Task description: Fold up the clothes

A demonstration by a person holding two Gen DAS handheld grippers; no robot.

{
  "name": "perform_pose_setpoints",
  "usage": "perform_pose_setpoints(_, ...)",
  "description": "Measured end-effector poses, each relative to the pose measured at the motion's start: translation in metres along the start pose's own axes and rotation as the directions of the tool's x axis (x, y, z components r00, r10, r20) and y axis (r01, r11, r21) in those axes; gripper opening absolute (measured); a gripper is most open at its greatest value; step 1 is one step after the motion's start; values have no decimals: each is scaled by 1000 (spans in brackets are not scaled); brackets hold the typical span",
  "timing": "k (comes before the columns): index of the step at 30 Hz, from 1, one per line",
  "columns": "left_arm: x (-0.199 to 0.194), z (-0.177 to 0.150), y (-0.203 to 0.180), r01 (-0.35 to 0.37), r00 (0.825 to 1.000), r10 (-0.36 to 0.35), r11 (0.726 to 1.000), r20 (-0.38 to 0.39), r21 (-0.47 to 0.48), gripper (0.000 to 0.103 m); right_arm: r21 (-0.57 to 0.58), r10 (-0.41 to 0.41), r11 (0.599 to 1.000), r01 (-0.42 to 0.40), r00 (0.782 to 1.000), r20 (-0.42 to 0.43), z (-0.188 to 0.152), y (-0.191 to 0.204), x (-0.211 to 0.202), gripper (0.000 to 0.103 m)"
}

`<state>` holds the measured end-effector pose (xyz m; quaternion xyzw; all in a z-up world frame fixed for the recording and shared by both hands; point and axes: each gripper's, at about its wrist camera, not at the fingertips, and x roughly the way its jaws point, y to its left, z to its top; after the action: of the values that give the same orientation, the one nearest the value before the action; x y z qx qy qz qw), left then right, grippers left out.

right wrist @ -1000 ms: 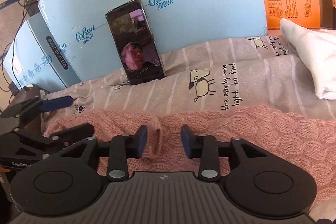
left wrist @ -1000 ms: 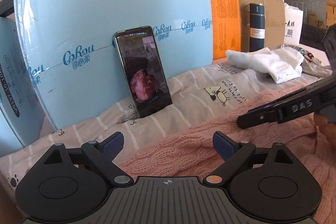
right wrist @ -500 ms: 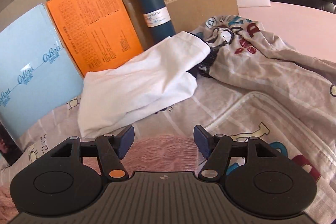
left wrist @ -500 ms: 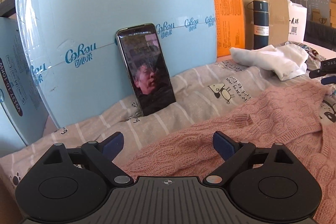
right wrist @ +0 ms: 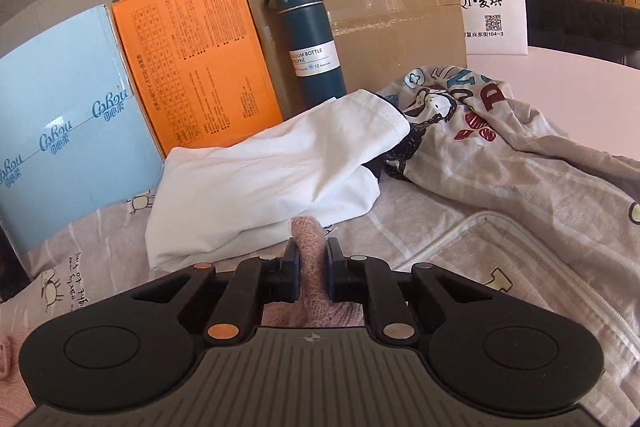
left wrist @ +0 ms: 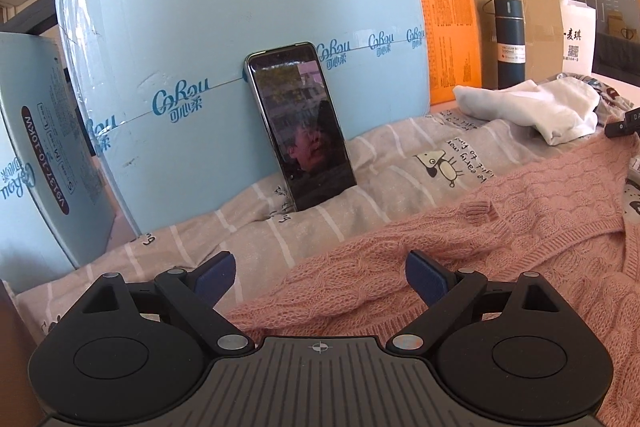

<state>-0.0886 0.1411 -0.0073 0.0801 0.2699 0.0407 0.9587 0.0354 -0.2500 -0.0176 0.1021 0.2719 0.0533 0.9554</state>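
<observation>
A pink cable-knit sweater (left wrist: 520,227) lies spread on the printed bedsheet (left wrist: 360,195), with one cuff folded in at its middle. My left gripper (left wrist: 320,277) is open and empty, just above the sweater's near left edge. My right gripper (right wrist: 311,259) is shut on a bunched fold of the pink sweater (right wrist: 307,239), which sticks up between the pads. Part of the right gripper also shows at the far right of the left wrist view (left wrist: 624,125), at the sweater's far corner.
A phone (left wrist: 300,125) leans on a light blue box (left wrist: 240,39). An orange box (right wrist: 192,59), a cardboard box (right wrist: 392,7) and a dark blue bottle (right wrist: 308,39) stand behind. A white garment (right wrist: 272,179) and a printed grey garment (right wrist: 500,147) lie ahead of the right gripper.
My right gripper swung from the sweater's middle to its right corner and closed on a fold of it. The left gripper stayed open and hardly moved.
</observation>
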Motion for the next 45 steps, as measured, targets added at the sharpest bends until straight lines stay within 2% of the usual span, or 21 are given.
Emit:
perform_pose_setpoints(2, 4, -2, -1, 6, 1000, -5, 1000, -13, 3, 94, -8, -12, 1000, 12, 999, -31, -2, 0, 7, 12)
perform_pose_setpoints(5, 2, -3, -4, 5, 1000, -5, 1000, -8, 18, 94, 33, -16, 999, 18, 998, -54, -4, -7, 12, 21)
perform_pose_setpoints(6, -4, -1, -4, 8, 1000, -8, 1000, 10, 22, 94, 53, -22, 998, 24, 999, -39, -4, -9, 8, 35)
perform_pose_setpoints(7, -10, 0, -5, 12, 999, -13, 1000, 31, 25, 94, 72, -36, 997, 37, 999, -14, -4, -11, 2, 54)
perform_pose_setpoints(9, -27, 1, -5, 37, 996, -40, 999, 76, 37, 94, 92, -29, 995, 27, 999, 18, -3, -14, -12, 66)
perform_pose_setpoints(12, -59, -8, -11, 108, 984, -120, 989, 135, 97, 94, 109, 6, 994, -12, 998, 56, -2, -19, -34, 72)
perform_pose_setpoints(14, -82, -20, -18, 144, 973, -170, 976, 157, 162, 94, 79, 38, 996, -44, 997, 67, -6, -19, -49, 76)
perform_pose_setpoints(16, -101, -33, -23, 144, 968, -183, 965, 171, 218, 94, 31, 74, 997, -77, 995, 71, -12, -18, -64, 79)
perform_pose_setpoints(18, -119, -47, -23, 97, 978, -134, 971, 160, 220, 94, -6, 100, 995, -100, 993, 66, -19, -17, -78, 82)
perform_pose_setpoints(21, -130, -67, -13, -51, 994, 36, 988, 99, 149, 94, -49, 134, 990, -132, 990, 44, -32, -19, -94, 83)
perform_pose_setpoints(23, -130, -79, -4, -145, 989, 143, 983, 31, 112, 94, -86, 157, 984, -154, 987, 30, -40, -19, -103, 84)
perform_pose_setpoints(25, -122, -90, -1, -193, 979, 201, 972, -42, 136, 94, -115, 173, 979, -169, 985, 22, -46, -17, -109, 84)
perform_pose_setpoints(29, -125, -97, -13, -247, 967, 254, 942, 0, 227, 94, -158, 220, 964, -214, 975, 22, -55, -15, -122, 84)
perform_pose_setpoints(31, -137, -93, -18, -197, 980, 192, 953, 42, 231, 94, -192, 249, 952, -239, 968, 31, -58, -16, -133, 84)
perform_pose_setpoints(34, -154, -88, -26, -104, 991, 80, 965, 107, 239, 95, -287, 317, 910, -299, 948, 19, -65, -18, -154, 89)
perform_pose_setpoints(35, -159, -87, -30, -49, 993, 20, 967, 116, 251, 95, -325, 343, 889, -323, 939, 5, -68, -19, -161, 90)
perform_pose_setpoints(36, -162, -87, -35, 6, 993, -37, 962, 109, 271, 95, -365, 370, 863, -350, 929, -17, -72, -18, -167, 91)
perform_pose_setpoints(38, -164, -89, -51, 100, 989, -131, 933, 67, 346, 95, -439, 411, 805, -400, 909, -75, -80, -16, -178, 93)
perform_pose_setpoints(41, -157, -94, -72, 147, 986, -168, 880, 6, 451, 95, -535, 430, 719, -444, 889, -159, -94, -7, -187, 93)
perform_pose_setpoints(45, -144, -95, -82, 123, 990, -138, 862, -7, 492, 100, -638, 419, 610, -470, 875, -244, -109, 10, -186, 93)
